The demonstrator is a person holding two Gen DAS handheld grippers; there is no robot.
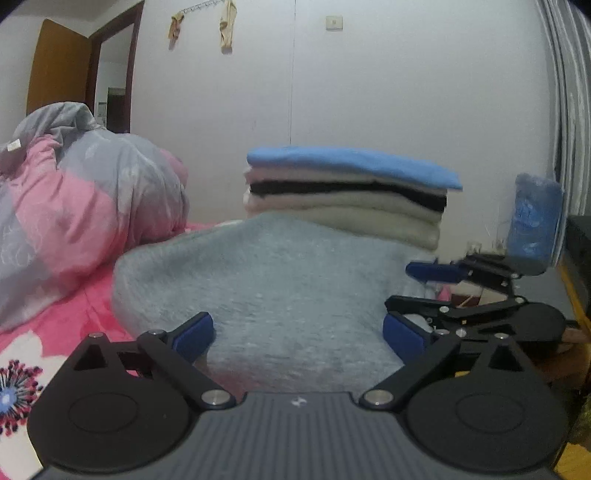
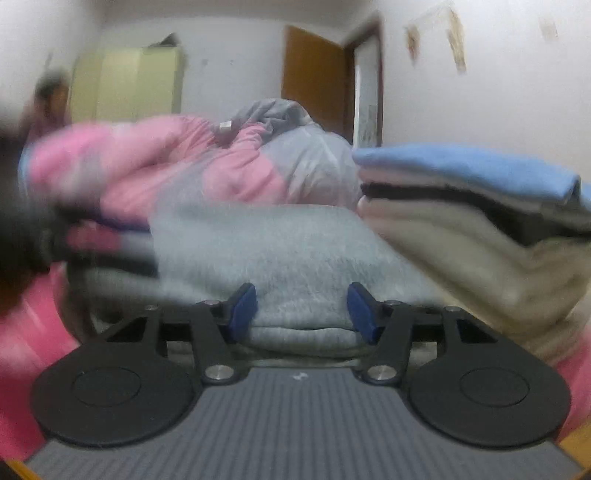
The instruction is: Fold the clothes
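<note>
The grey fleece garment (image 1: 266, 288) lies folded on the bed (image 1: 88, 306) before the stack of folded clothes (image 1: 347, 192), both left claw (image 1: 297, 330) and right claw (image 2: 302, 314) open and empty, so I judge either another fold or stacking comes.

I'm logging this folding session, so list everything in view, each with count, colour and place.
Fleece garment: one, light grey, on the bed in front of both grippers.
Folded clothes stack: one, blue top over cream and black layers, behind the grey garment.
Duvet: one, pink and grey, bunched on the bed's far side.
Bedsheet: one, pink floral, under everything.
Door: one, brown wood, open at the back.
Wardrobe: one, pale yellow, against the far wall.
Hanging items: two, beige, on wall hooks.
Left gripper: blue pads, open, at the garment's near edge.
Right gripper: blue pads, open, around the garment's fold.
</note>
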